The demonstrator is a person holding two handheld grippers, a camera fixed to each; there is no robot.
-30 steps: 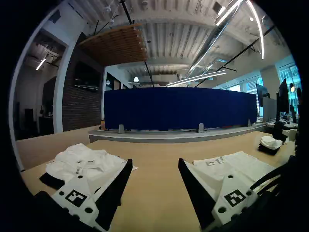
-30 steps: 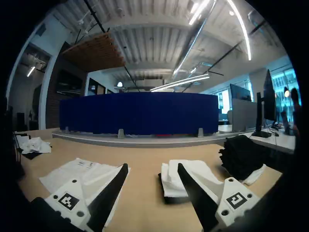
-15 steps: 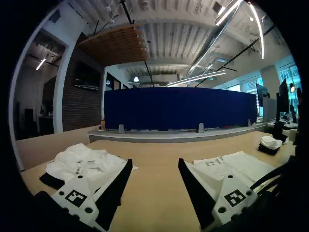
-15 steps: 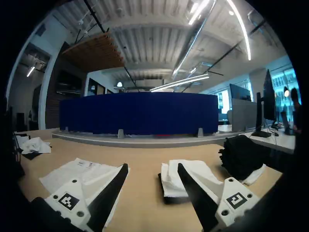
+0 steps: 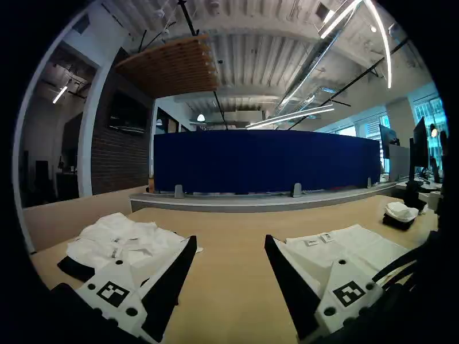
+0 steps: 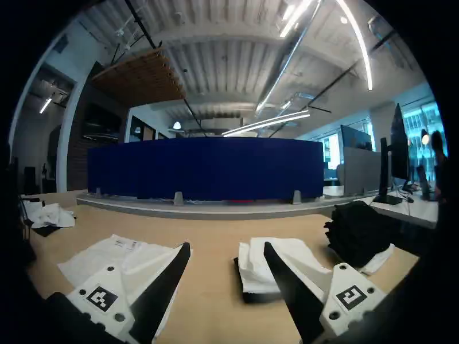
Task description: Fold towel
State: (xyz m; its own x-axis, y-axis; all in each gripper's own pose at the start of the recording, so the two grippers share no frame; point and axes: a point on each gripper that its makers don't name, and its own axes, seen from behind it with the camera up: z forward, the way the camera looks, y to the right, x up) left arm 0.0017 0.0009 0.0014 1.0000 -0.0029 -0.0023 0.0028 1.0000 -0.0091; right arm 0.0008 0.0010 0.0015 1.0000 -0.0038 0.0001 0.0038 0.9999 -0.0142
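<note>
A flat white towel [image 5: 356, 243] with small labels lies on the wooden table at the right of the left gripper view; the same towel [image 6: 115, 255] lies at the left of the right gripper view. My left gripper [image 5: 229, 252] stands open above the table, its right finger over the towel's near edge. My right gripper [image 6: 225, 258] is open too, with nothing between its fingers. A crumpled white cloth [image 5: 123, 241] on a dark one lies behind the left gripper's left finger. A folded white towel [image 6: 275, 261] on a dark cloth lies behind the right gripper's right finger.
A stack of black folded cloth [image 6: 358, 232] sits at the right. A small white and dark bundle [image 6: 49, 217] lies far left. A blue partition [image 5: 264, 160] runs along the table's far edge. Monitors [image 6: 393, 155] stand on desks to the right.
</note>
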